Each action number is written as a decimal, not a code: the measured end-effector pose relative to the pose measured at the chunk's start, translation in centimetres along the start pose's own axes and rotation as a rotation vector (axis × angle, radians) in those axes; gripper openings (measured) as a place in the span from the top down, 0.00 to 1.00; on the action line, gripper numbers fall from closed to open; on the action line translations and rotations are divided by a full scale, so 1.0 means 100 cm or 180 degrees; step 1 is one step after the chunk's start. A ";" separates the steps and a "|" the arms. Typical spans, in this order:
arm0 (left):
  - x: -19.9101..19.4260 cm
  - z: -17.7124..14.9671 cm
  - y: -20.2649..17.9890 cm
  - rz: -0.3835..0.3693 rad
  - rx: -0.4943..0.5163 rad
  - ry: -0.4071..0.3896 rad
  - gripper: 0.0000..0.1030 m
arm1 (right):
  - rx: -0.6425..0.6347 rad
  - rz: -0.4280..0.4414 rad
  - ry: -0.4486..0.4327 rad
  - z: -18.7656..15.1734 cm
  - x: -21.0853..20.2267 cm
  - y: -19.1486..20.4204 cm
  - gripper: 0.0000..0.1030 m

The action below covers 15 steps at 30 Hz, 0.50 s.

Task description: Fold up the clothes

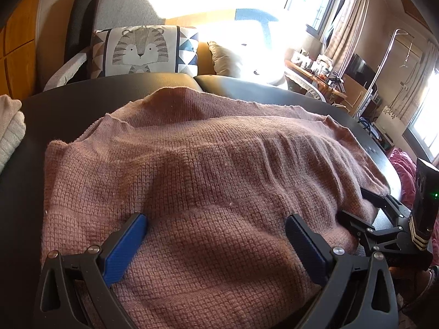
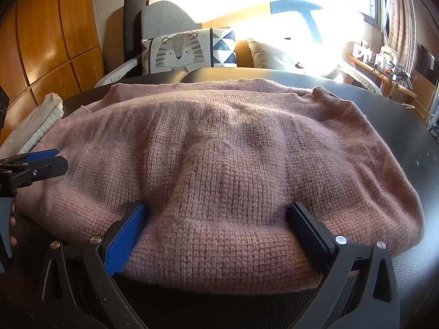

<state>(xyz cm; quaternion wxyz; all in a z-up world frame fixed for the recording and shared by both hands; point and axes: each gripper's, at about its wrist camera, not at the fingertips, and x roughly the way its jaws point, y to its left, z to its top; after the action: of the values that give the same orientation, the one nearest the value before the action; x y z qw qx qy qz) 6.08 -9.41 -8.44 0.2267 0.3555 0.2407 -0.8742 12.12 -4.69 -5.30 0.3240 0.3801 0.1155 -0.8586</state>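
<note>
- We see the pink sweater lying flat on the black worktop.
- Our left claw is wide open over its near edge.
- Our right claw is wide open too.

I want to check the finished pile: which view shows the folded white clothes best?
The right wrist view: the folded white clothes lie stacked left of the pink sweater, their length visible. The left wrist view shows only one end at the frame edge.
</note>
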 end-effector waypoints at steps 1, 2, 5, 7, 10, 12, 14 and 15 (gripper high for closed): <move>0.000 0.000 0.001 -0.0011 -0.0006 0.0000 0.00 | 0.0001 -0.0003 -0.0003 0.000 0.000 0.000 0.00; -0.001 -0.001 0.000 -0.0009 -0.0002 0.0002 0.00 | 0.0002 -0.0004 -0.0006 0.000 0.000 0.000 0.00; -0.001 -0.001 -0.001 0.0005 0.0003 0.0004 0.00 | 0.0003 -0.0006 -0.0012 0.000 0.000 0.000 0.00; -0.001 -0.002 -0.001 0.0008 -0.0004 0.0002 0.00 | 0.0004 -0.0006 -0.0017 -0.001 -0.001 0.000 0.00; -0.001 -0.002 0.000 -0.0001 -0.0010 0.0003 0.00 | 0.0005 -0.0008 -0.0023 -0.001 -0.001 0.000 0.00; -0.001 -0.002 -0.001 0.0002 -0.0006 0.0008 0.00 | 0.0005 -0.0009 -0.0027 -0.001 -0.001 0.000 0.00; 0.000 -0.002 -0.001 0.0009 0.0000 0.0012 0.00 | 0.0006 -0.0010 -0.0029 -0.001 -0.001 0.000 0.00; 0.000 -0.002 -0.002 0.0014 0.0004 0.0015 0.00 | 0.0007 -0.0011 -0.0031 0.000 0.000 0.000 0.00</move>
<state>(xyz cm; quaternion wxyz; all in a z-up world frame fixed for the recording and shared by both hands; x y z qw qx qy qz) 6.07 -9.18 -8.51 0.2278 0.3583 0.2398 -0.8731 12.18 -4.65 -5.30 0.3227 0.3761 0.1137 -0.8611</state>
